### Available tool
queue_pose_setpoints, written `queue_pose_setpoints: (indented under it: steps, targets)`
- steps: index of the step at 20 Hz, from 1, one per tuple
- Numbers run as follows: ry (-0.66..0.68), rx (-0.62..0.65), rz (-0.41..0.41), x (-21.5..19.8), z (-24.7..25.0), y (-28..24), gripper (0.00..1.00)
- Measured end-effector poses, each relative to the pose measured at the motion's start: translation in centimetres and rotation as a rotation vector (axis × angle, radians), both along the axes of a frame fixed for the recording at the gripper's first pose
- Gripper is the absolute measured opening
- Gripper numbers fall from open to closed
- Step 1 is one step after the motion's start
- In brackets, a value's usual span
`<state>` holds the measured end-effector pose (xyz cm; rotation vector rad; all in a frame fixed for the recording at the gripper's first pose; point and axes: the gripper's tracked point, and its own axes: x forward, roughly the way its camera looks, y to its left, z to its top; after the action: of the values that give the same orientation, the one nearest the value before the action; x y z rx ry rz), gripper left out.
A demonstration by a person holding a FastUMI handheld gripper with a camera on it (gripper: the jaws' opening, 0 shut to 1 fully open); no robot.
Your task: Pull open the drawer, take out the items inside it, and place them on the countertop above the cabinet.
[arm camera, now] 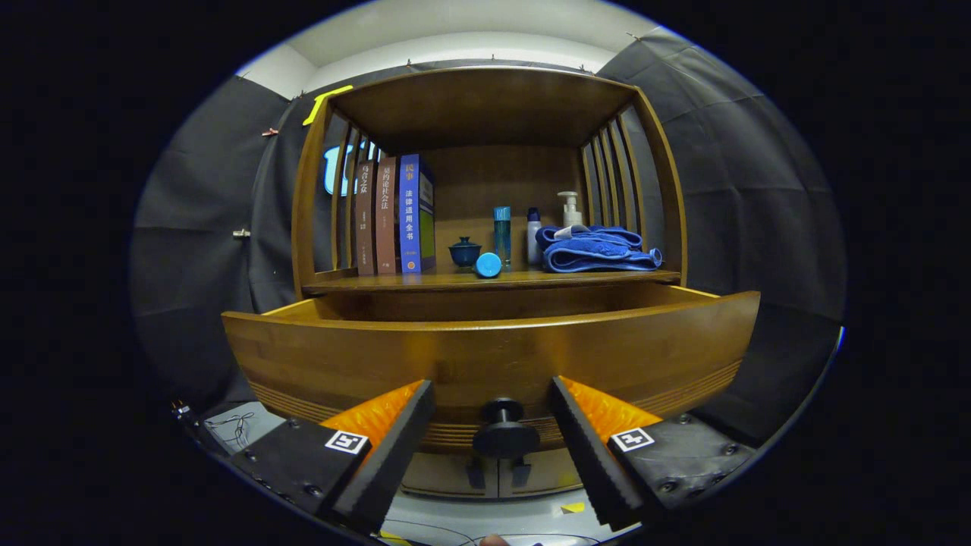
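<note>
One knob (pixel 504 429) between spread jaws of gripper (pixel 491 409); three books (pixel 394 216).

The drawer (pixel 485 356) is of varnished wood, smooth and glossy, with fine grooves cut along its lower front. Its knob (pixel 504 432) looks like dark matt plastic and sits between the spread fingers of the gripper (pixel 493 436), which do not touch it. The counter (pixel 493 280) is the same polished wood. On it, at 2 o'clock from the knob, a folded towel (pixel 595 249) is of soft, fluffy cloth. The books (pixel 394 216) have smooth paper covers, and the small cup (pixel 465 252) seems glazed.
</note>
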<state>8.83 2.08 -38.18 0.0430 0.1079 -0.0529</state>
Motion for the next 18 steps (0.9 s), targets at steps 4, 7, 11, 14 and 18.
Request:
queue_pose_setpoints:
  steps: [4, 7, 11, 14, 18]
  targets:
    - [-0.006, 0.005, -0.001, 2.4, 0.0, 0.0, 1.00]
    - [-0.010, 0.001, 0.002, 4.0, 0.0, 0.0, 1.00]
    - [0.009, -0.003, 0.003, 6.4, -0.1, -0.2, 1.00]
    - [0.022, -0.011, 0.006, 8.2, -0.2, -0.2, 1.00]
    - [0.040, -0.041, 0.006, 10.2, -0.4, -0.3, 1.00]
